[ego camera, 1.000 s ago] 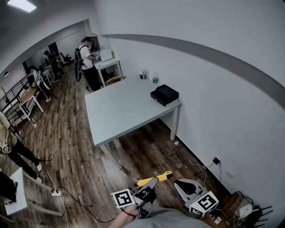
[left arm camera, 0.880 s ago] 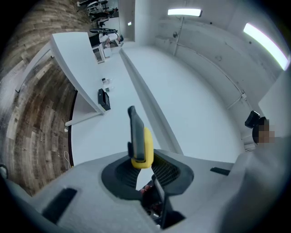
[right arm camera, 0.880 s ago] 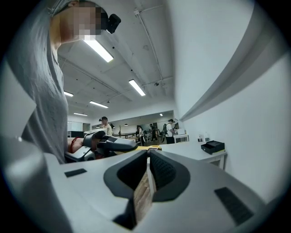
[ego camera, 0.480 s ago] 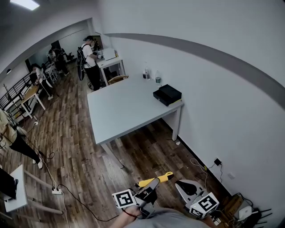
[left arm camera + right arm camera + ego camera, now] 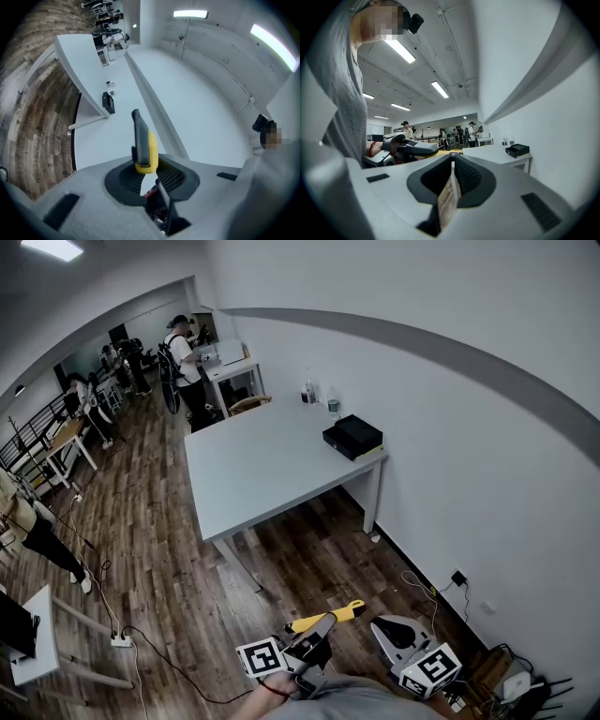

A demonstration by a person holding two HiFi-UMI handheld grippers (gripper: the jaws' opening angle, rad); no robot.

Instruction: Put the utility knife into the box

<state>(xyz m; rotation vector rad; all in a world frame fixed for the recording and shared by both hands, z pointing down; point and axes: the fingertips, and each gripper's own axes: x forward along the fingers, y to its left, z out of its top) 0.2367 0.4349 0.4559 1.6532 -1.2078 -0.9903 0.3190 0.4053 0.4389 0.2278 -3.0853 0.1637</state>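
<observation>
My left tongs point(image 5: 312, 641) pinch the yellow and black utility knife point(image 5: 326, 617). Its long body points to 2 o'clock. My right tongs point(image 5: 397, 634) are pressed together, with nothing in them. The flat black box point(image 5: 352, 437) sits far off at 12 o'clock, on the pale grey table point(image 5: 253, 474), across the brown wooden floor point(image 5: 169, 559).

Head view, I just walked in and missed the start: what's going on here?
A person stands apart from the table, a gripper in each hand. The left gripper is shut on a yellow utility knife; the right gripper is shut and empty. The black box sits on the table's corner by the wall, so the knife is not yet in it.
</observation>
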